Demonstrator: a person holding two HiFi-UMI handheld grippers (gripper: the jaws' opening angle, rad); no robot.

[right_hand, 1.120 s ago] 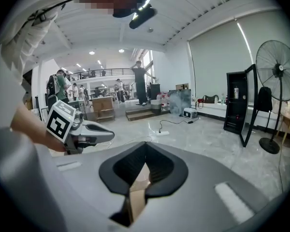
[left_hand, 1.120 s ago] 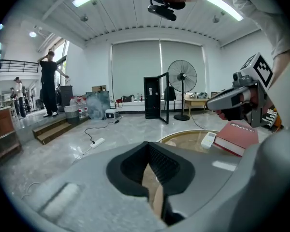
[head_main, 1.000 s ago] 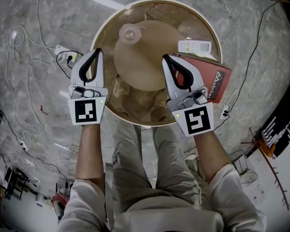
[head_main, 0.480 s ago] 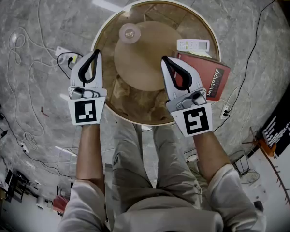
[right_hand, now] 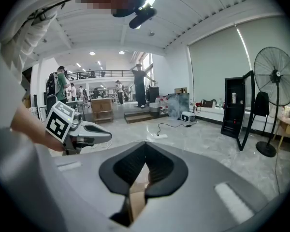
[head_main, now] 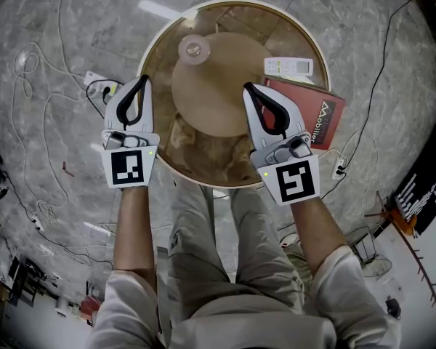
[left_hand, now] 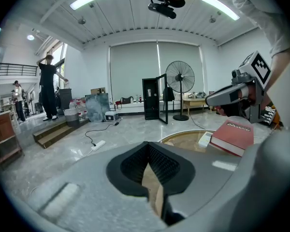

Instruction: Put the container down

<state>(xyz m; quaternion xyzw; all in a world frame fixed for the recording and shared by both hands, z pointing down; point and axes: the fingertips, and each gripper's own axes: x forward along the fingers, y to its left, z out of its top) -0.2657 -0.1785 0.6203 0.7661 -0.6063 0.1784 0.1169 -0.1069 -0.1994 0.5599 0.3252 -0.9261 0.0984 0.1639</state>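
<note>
Container [head_main: 195,49] sits in neither grip: the left gripper [head_main: 143,80] and right gripper [head_main: 248,88] hold their jaws pressed together on nothing at centre frame, while it rests upper-centre on the round table [head_main: 232,1], left of a remote [head_main: 288,66].

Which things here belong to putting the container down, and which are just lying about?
Job: small round translucent container, round glass-topped table, left gripper, right gripper.
Lying about: white remote control, red book, white floor power strip.
</note>
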